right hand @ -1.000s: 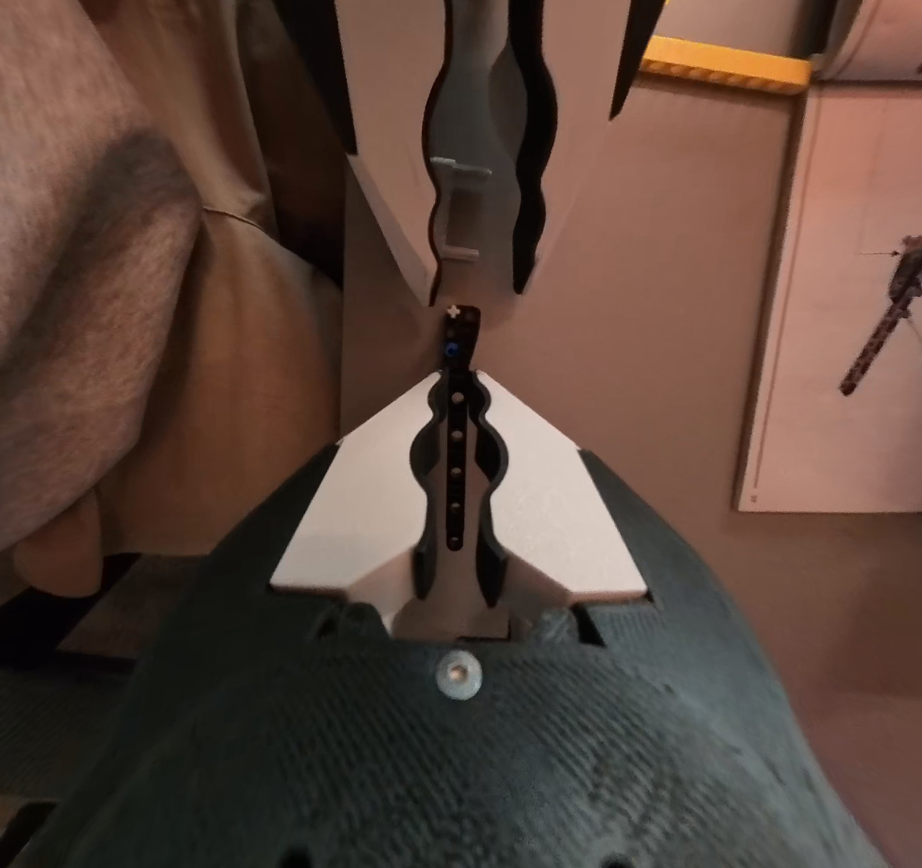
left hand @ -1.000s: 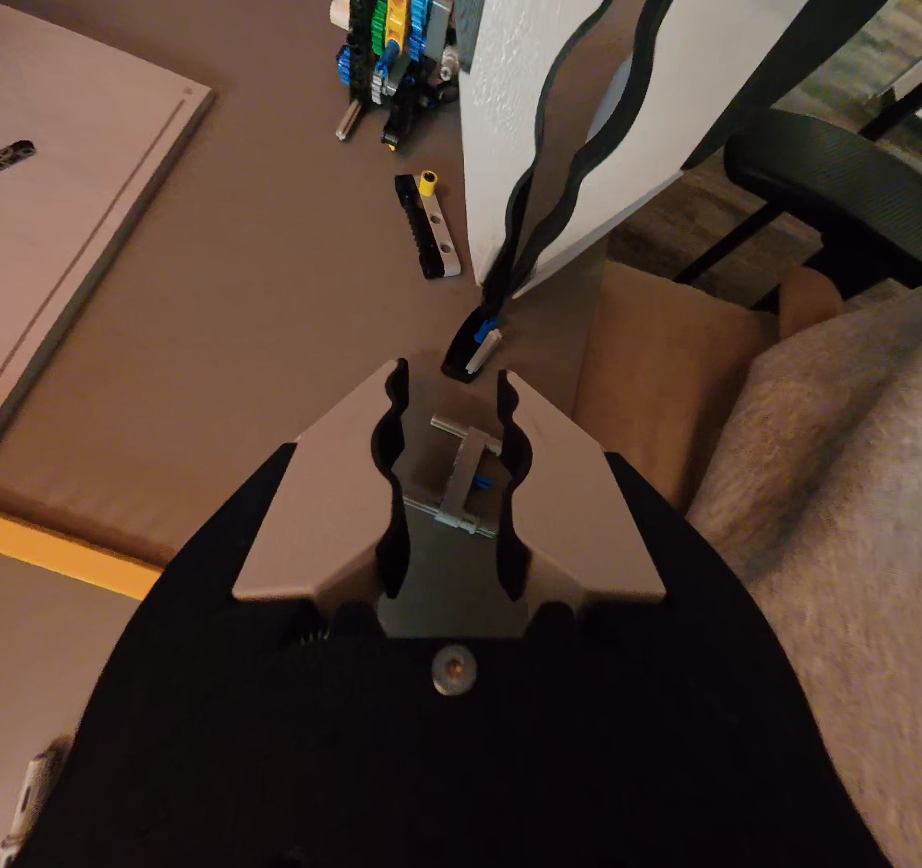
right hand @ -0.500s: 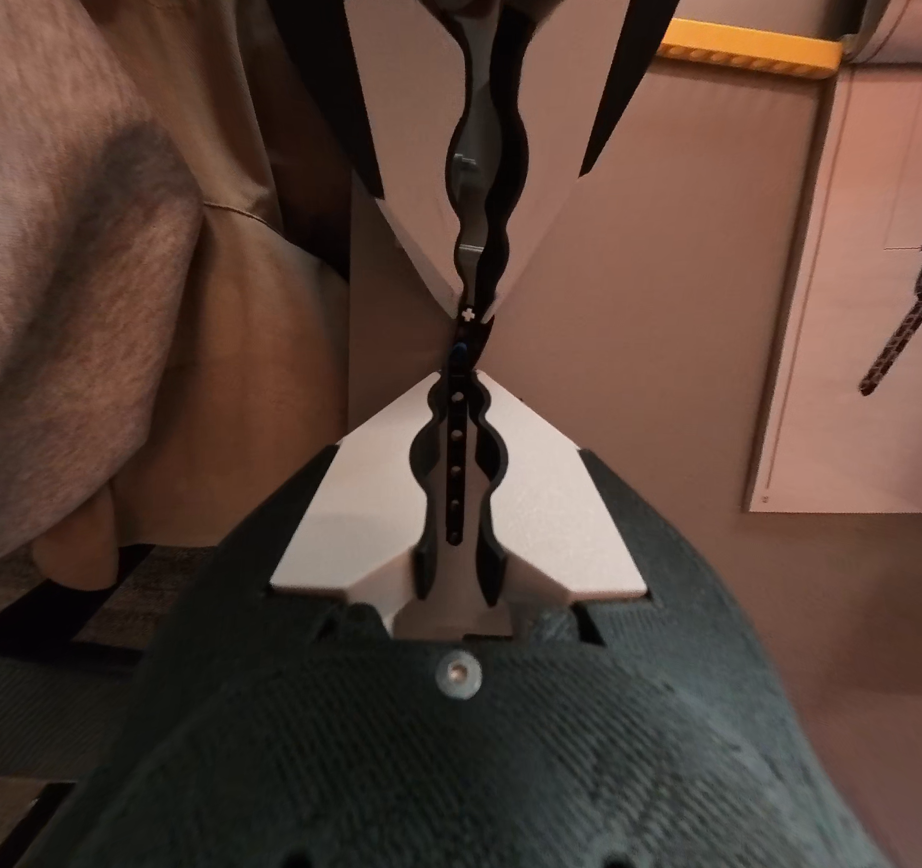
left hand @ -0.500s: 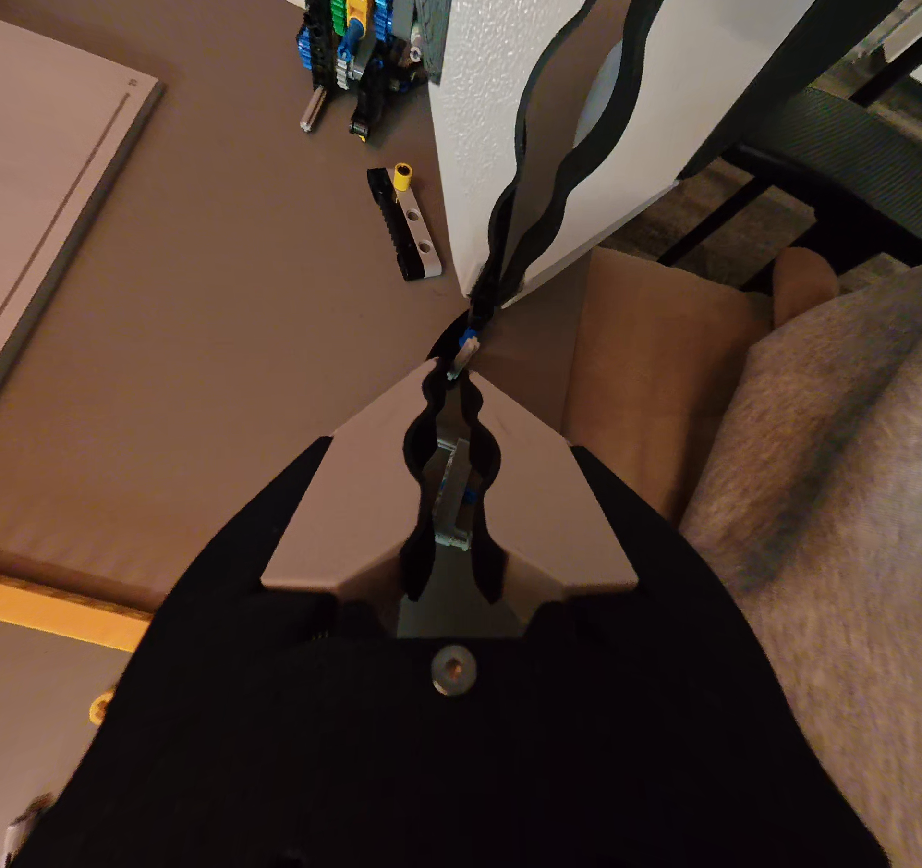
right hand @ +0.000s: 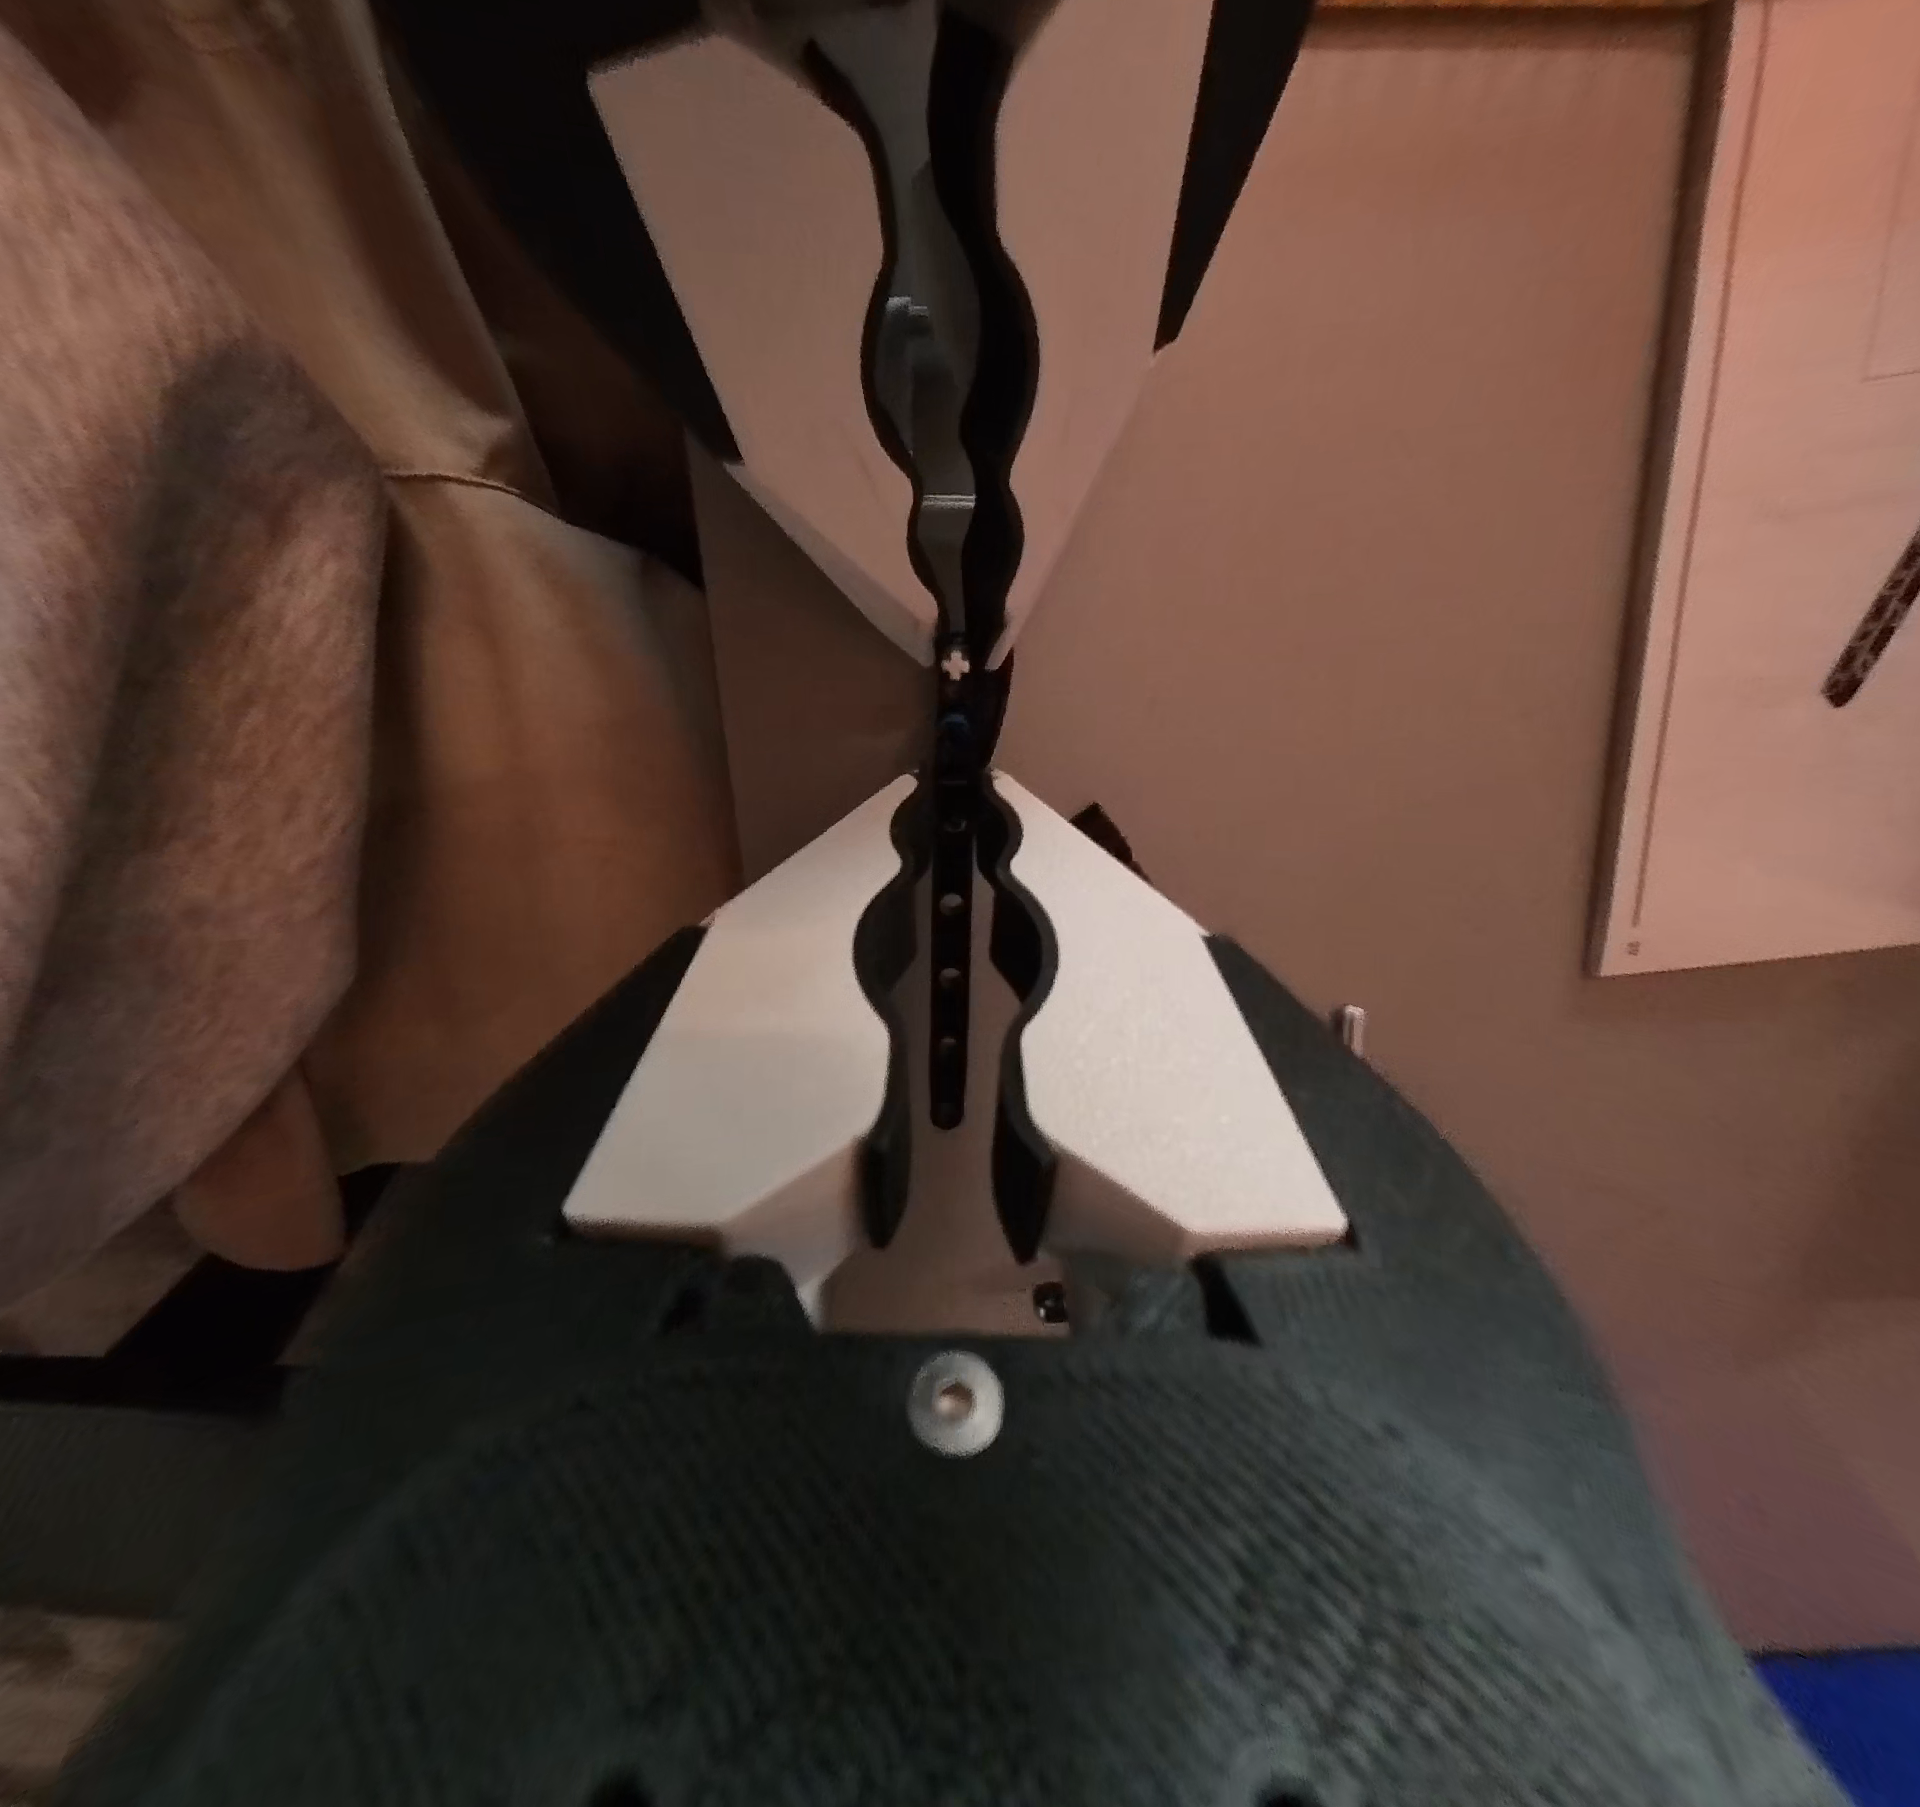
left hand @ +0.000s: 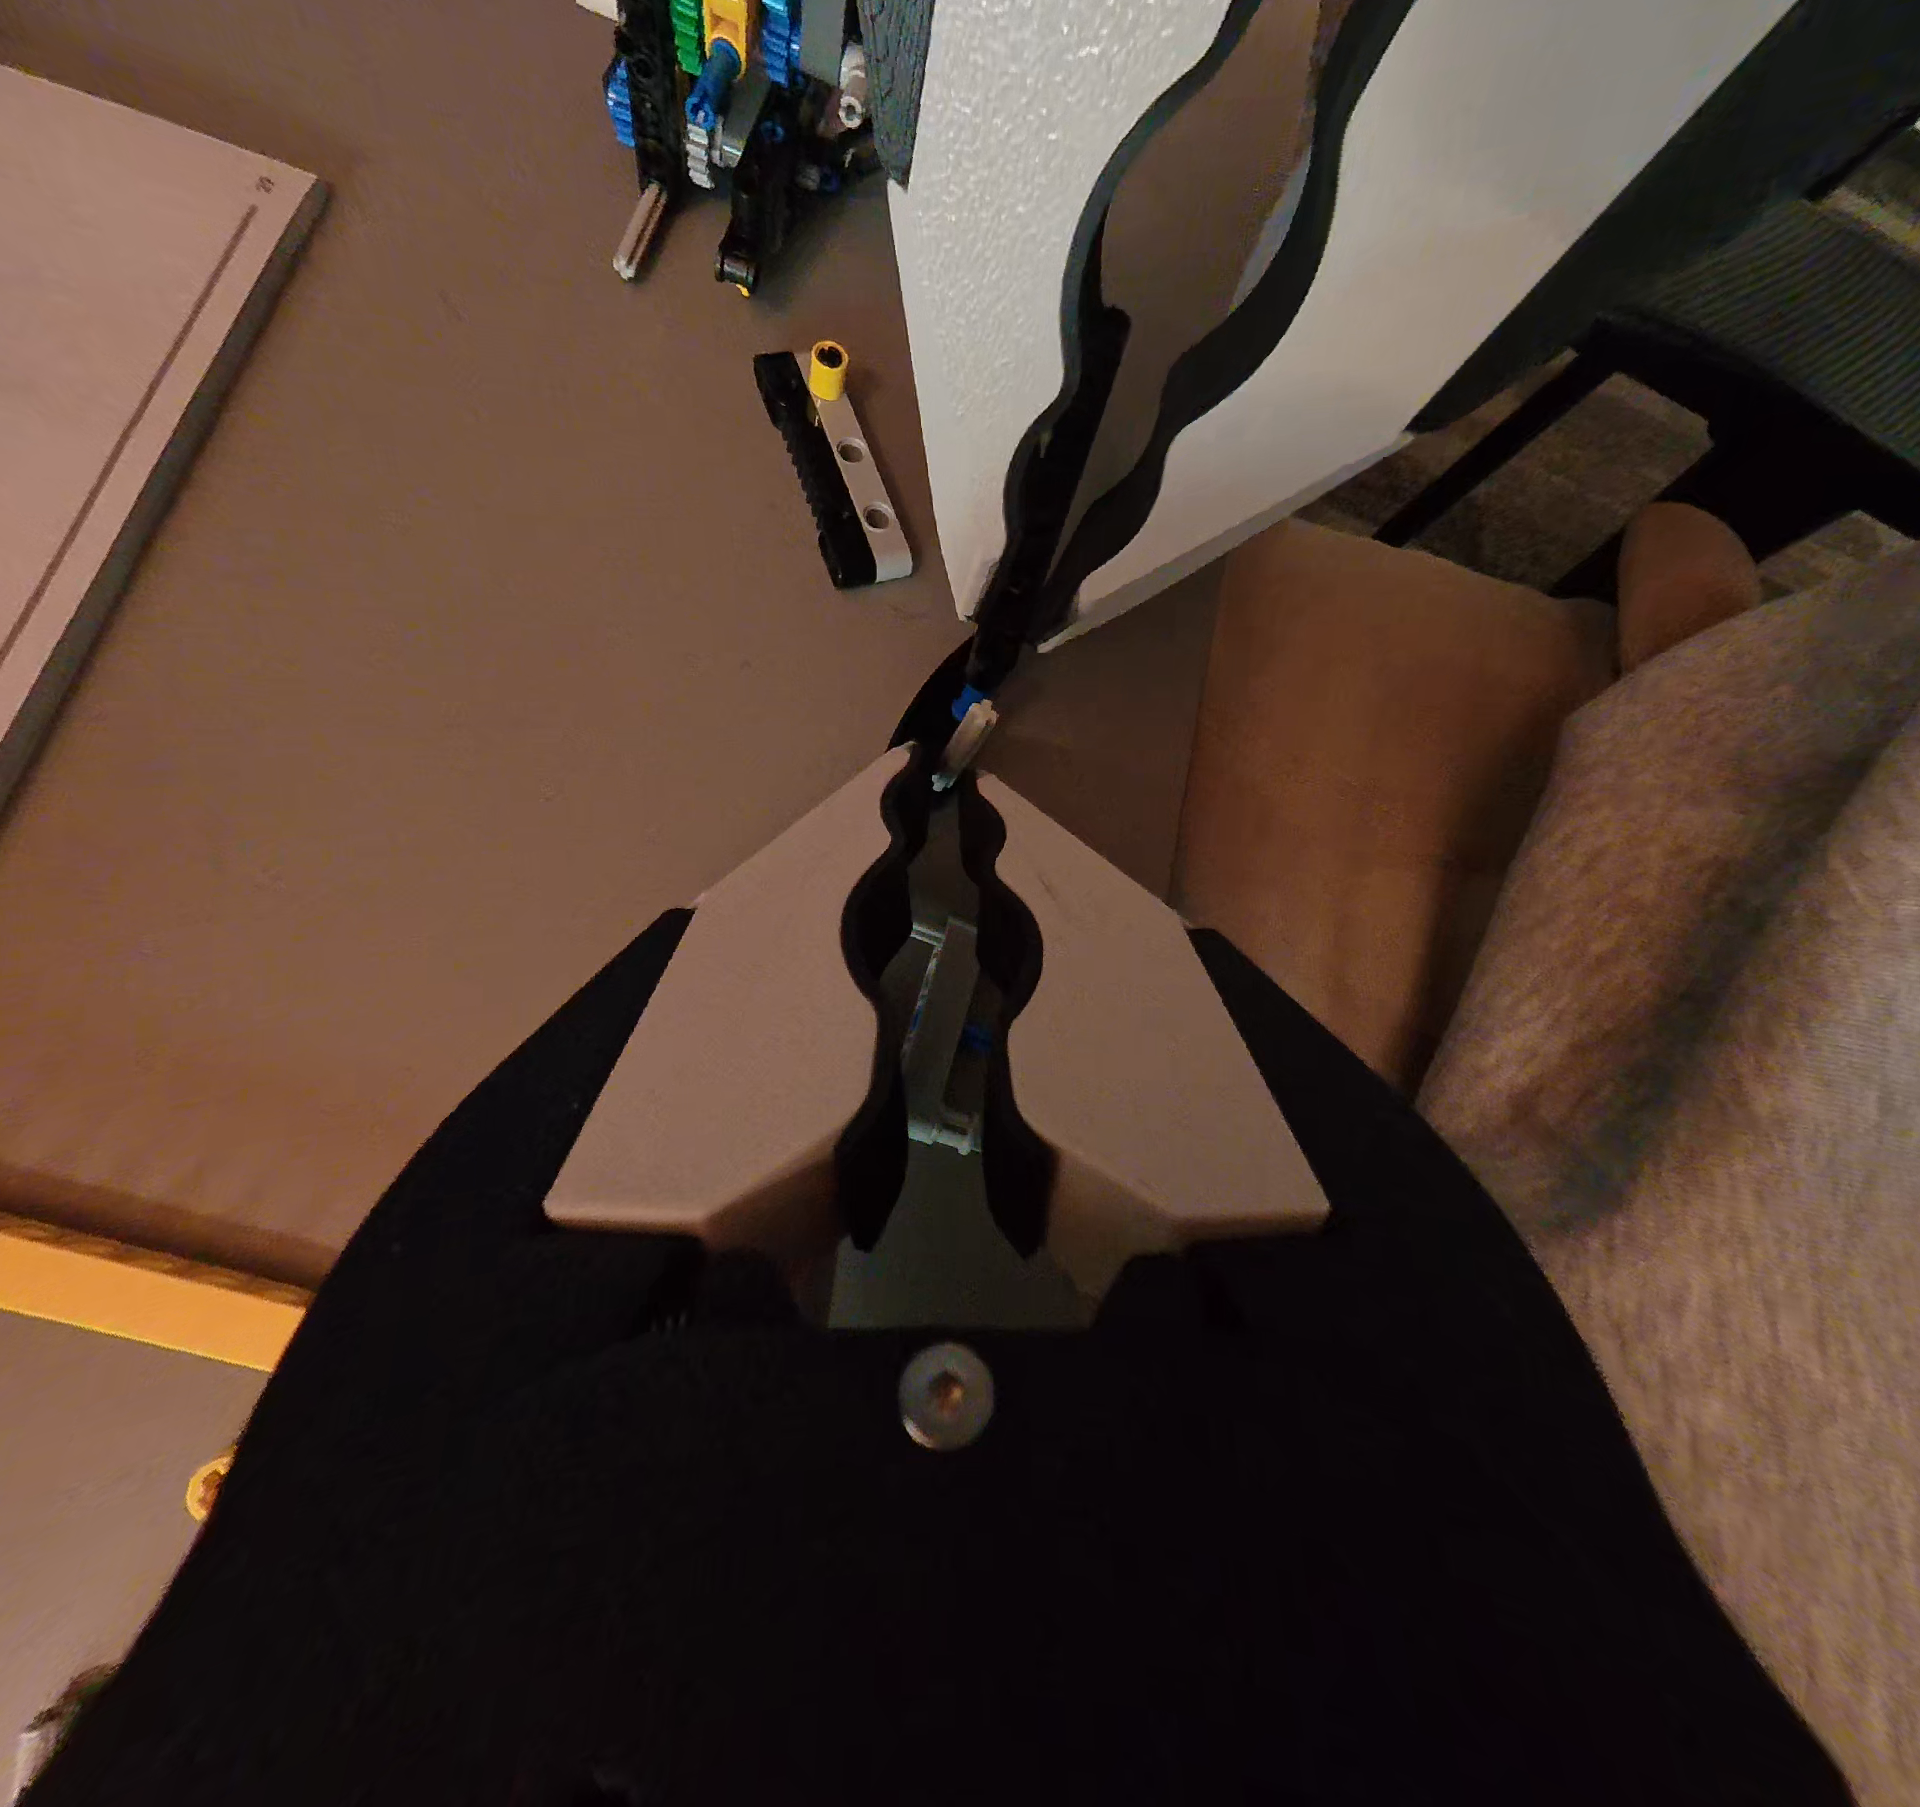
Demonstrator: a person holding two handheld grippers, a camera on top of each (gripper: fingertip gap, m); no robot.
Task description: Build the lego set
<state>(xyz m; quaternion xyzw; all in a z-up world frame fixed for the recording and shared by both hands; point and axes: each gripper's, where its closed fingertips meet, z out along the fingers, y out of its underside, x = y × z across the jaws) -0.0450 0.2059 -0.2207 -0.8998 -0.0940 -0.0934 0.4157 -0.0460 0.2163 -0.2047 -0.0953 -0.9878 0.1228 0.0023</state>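
My left gripper (left hand: 935, 783) is shut on a small grey connector piece (left hand: 943, 1040) that sits deep between its fingers. My right gripper (right hand: 954, 789) is shut on a thin black beam with holes (right hand: 950, 936), whose end sticks out past the fingertips. The two grippers point tip to tip above the brown table (left hand: 468, 718). The beam's end carries a blue pin and a pale grey axle (left hand: 971, 729), which touches my left fingertips. My right gripper (left hand: 1023, 627) enters the left wrist view from the top right. My left gripper (right hand: 961, 654) hangs at the top of the right wrist view.
A partly built model (left hand: 717, 43) of black, green, yellow and blue parts stands at the far side. A black and grey beam pair with a yellow pin (left hand: 842, 469) lies near it. An open booklet (left hand: 104, 355) lies left. A person's clothed lap (left hand: 1662, 1030) is right. The tips of both grippers are at nearly the same place.
My left gripper has closed on the grey connector piece. The two grippers have moved together until the beam's end meets my left fingertips.
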